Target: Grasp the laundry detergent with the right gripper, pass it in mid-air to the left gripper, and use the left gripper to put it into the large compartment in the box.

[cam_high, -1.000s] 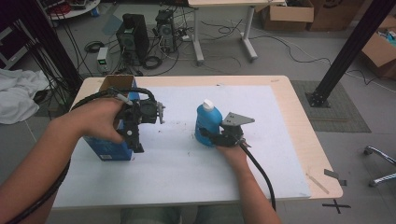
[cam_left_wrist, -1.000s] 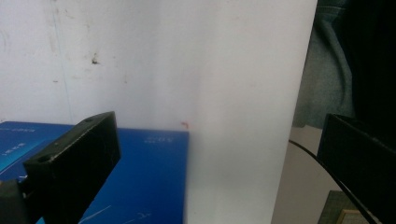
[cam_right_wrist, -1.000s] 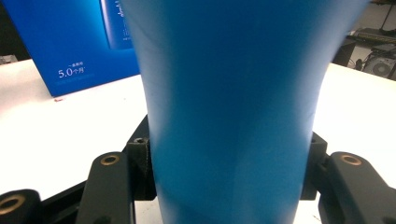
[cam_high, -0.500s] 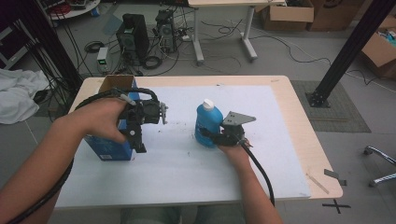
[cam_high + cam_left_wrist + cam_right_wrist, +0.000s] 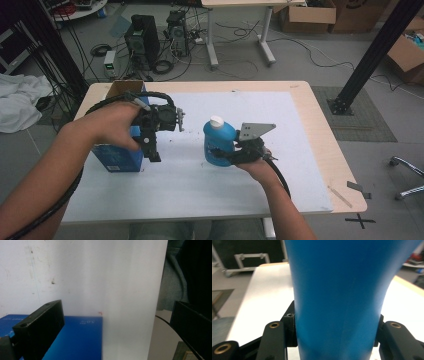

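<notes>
While the right gripper [image 5: 231,152] has its fingers clenched on the waist of the blue bottle [image 5: 219,141], the white-capped bottle stands upright near the middle of the white sheet [image 5: 200,185]. The step in hand looks like carrying it toward the blue box [image 5: 119,150] at the sheet's left edge. Next, I judge, it needs a steady sideways carry that keeps it upright. The left gripper [image 5: 152,150] hovers beside that box, fingers released, holding nothing. Beyond the wooden desk [image 5: 320,130] lie a grey floor, computer towers [image 5: 142,42], cables and cardboard cartons [image 5: 307,12].
</notes>
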The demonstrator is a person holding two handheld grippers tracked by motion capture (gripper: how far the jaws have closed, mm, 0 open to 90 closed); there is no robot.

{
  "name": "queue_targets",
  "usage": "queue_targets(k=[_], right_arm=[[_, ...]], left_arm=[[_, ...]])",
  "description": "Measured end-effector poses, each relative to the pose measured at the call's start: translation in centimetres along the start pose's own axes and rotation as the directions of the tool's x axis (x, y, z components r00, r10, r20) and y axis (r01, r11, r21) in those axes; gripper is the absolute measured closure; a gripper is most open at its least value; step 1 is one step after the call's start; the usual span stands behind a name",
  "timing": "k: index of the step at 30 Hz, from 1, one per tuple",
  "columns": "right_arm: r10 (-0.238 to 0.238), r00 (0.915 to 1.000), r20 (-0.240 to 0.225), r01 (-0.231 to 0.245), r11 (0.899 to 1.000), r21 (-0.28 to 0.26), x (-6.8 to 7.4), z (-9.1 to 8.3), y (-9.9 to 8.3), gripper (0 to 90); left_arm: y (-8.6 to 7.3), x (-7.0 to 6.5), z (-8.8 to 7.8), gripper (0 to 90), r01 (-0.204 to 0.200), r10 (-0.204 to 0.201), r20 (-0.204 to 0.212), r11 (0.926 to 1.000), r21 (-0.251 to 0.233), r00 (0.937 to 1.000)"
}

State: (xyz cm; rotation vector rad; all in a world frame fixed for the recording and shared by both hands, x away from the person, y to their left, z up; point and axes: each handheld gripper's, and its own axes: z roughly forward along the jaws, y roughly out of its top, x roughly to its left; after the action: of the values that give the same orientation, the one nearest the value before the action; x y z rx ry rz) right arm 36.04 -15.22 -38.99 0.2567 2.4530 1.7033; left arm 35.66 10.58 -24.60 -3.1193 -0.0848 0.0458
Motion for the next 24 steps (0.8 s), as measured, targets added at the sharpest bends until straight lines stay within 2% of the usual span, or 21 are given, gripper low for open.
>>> queue_targets(k=[5,12,24], right_arm=[[-0.007,0.9974,-0.072,0.008,1.0,0.01,1.0,0.9,-0.2,45.0],[-0.021,0.9899,-0.14,0.021,1.0,0.004,2.4,2.4,-0.3,45.0],[-0.042,0.9816,-0.186,0.041,0.999,-0.011,3.3,4.8,0.4,45.1]], left_arm=[[0.9,-0.2,-0.1,0.1,-0.016,0.016,0.0,0.9999,0.006,0.9999],[2.3,-0.4,-0.3,0.1,-0.037,0.037,0.0,0.9992,0.013,0.9993],[3.9,-0.9,-0.4,0.1,-0.063,0.063,0.009,0.9979,0.015,0.998]])
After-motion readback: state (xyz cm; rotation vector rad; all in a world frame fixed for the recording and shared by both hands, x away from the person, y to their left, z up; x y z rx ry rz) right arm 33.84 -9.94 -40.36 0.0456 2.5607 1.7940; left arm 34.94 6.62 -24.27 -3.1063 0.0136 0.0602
